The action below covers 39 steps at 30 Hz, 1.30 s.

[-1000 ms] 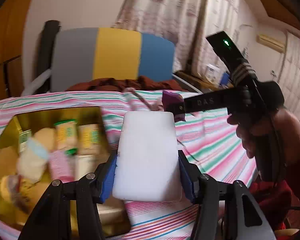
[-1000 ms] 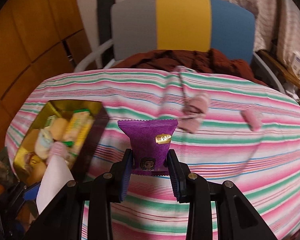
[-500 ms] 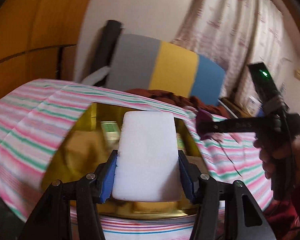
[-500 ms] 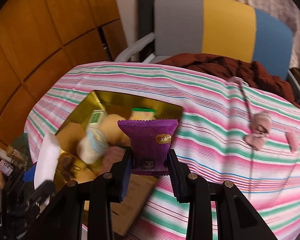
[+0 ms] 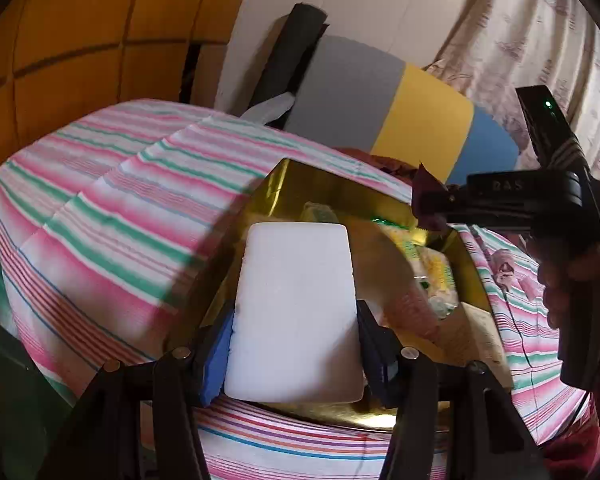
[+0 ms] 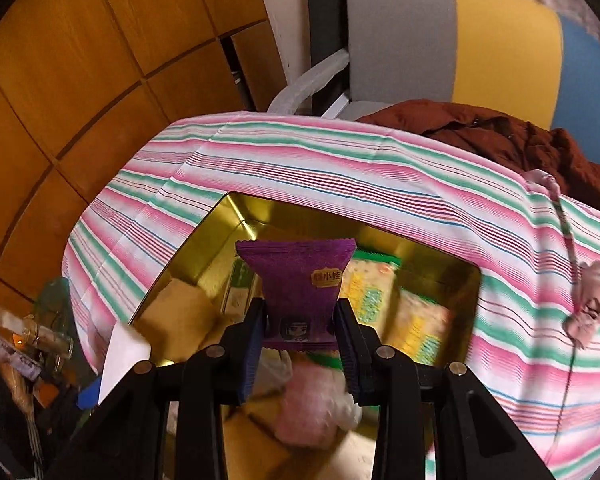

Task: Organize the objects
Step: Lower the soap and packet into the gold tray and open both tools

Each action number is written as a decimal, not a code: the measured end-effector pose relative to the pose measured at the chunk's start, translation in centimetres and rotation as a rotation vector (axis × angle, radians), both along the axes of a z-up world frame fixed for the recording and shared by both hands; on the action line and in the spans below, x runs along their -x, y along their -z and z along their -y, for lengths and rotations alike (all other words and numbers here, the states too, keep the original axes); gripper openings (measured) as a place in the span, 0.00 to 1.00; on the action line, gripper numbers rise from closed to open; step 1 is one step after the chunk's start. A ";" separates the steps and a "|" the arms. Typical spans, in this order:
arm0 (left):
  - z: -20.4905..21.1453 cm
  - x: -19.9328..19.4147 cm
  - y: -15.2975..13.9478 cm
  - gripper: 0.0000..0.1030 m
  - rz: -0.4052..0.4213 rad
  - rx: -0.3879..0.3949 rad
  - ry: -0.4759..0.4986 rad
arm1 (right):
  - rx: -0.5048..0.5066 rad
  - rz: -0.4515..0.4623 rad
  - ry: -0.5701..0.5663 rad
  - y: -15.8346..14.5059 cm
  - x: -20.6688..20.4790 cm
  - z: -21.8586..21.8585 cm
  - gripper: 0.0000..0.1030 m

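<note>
A table under a striped cloth [image 6: 340, 160] of pink, green and white fills the room's middle, wood panels [image 6: 80, 60] to the left, a chair [image 6: 460, 40] in grey, yellow and blue behind it with a rust-brown garment [image 6: 500, 140] heaped on the seat, and pale curtains [image 5: 520, 32] at far right. Set on the cloth is a shiny gold tin [image 6: 220, 232], rectangular and open-topped, holding soft packets in yellow, green and pink — too blurred to read. Clutter at the table's lower left, glass and wrappers, is cut off by the frame. The left gripper [image 5: 296, 344] is clamped on a white block [image 5: 296, 308], flat, matte and round-cornered, held over the tin's near edge; the block hides much of the tin's floor. The right gripper [image 6: 300, 340] grips a purple packet [image 6: 300, 284] with crimped top edge and a small gold label, upright over the tin's middle; its lower end is lost between the blue pads [image 6: 252, 352]. A pink cord with a fuzzy charm [image 6: 588, 300] trails across the cloth at right, apart from the tin. A hand [image 5: 568, 280] on the right tool shows only in part.
</note>
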<state>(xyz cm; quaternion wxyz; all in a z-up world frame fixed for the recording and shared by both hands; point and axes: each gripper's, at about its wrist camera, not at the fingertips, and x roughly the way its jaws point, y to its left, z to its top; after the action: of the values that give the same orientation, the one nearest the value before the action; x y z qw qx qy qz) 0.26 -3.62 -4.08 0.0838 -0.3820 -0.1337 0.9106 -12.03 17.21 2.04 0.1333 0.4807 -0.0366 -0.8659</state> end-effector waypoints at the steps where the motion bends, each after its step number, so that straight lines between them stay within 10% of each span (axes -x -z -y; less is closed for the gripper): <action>1: 0.2 0.2 0.3 0.55 0.008 -0.004 -0.001 | -0.008 0.005 -0.003 0.3 0.6 0.4 0.34; 10: 0.0 1.1 1.4 0.56 0.007 0.060 0.031 | -0.004 0.022 0.005 2.2 4.9 2.8 0.38; 12: -0.3 1.3 1.5 0.57 0.007 0.086 0.038 | 0.006 0.004 0.021 2.4 5.6 3.0 0.63; 17: -1.3 1.2 1.4 0.64 0.020 0.168 0.031 | 0.063 0.004 0.044 2.2 5.6 2.5 0.69; 30: 0.8 -0.3 -1.4 0.73 -0.128 0.057 -0.052 | 0.088 -0.009 0.071 0.6 1.4 -1.0 0.71; 39: -1.7 1.7 0.3 0.72 -0.033 -0.074 0.191 | 0.097 -0.037 0.067 -0.8 -2.0 -3.6 0.72</action>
<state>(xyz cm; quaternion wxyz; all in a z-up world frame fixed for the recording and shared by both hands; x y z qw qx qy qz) -1.48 -1.90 -4.41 0.1866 -0.3748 -0.1287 0.8990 -10.02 20.77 2.82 0.1279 0.4562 -0.0922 -0.8758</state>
